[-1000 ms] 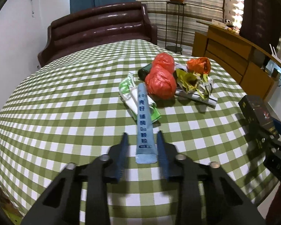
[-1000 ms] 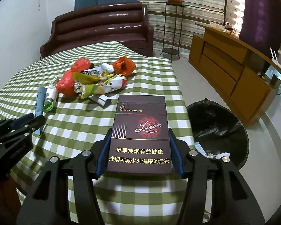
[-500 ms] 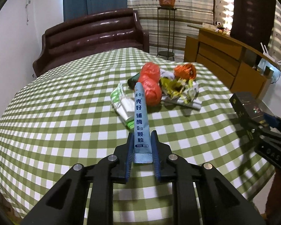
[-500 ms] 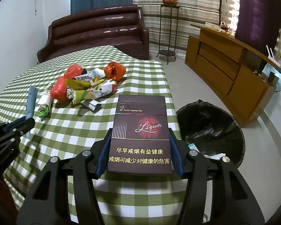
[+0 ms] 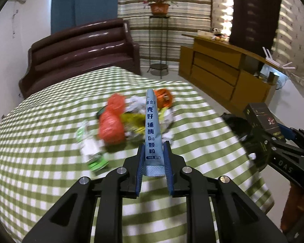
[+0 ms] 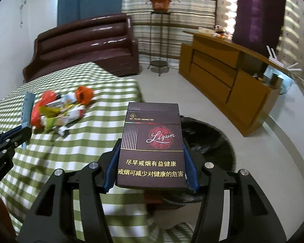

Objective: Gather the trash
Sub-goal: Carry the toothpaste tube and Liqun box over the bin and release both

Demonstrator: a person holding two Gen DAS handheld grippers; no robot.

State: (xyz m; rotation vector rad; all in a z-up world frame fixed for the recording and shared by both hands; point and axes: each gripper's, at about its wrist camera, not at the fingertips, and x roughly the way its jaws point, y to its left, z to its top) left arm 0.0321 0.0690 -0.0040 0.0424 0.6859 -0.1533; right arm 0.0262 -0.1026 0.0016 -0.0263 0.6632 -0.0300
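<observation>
My left gripper [image 5: 153, 151] is shut on a light blue sachet [image 5: 152, 129] with Chinese print and holds it above the green checked table [image 5: 40, 137]. My right gripper [image 6: 151, 151] is shut on a dark maroon cigarette pack [image 6: 152, 141], held over the table's right edge near a black-lined trash bin [image 6: 210, 137]. A trash pile lies on the table: red plastic bags [image 5: 111, 125], an orange wad [image 5: 164, 99], yellow and white wrappers [image 6: 56, 113]. The right gripper with the pack shows in the left wrist view [image 5: 261, 119].
A brown leather sofa [image 5: 81, 50] stands behind the table. A wooden sideboard [image 6: 225, 77] runs along the right wall. A plant stand [image 6: 159, 40] stands by the striped curtain. A green and white wrapper [image 5: 91, 151] lies left of the pile.
My left gripper closed on the blue sachet and lifted it off the table, swinging right. My right gripper carried the cigarette pack right, toward the bin.
</observation>
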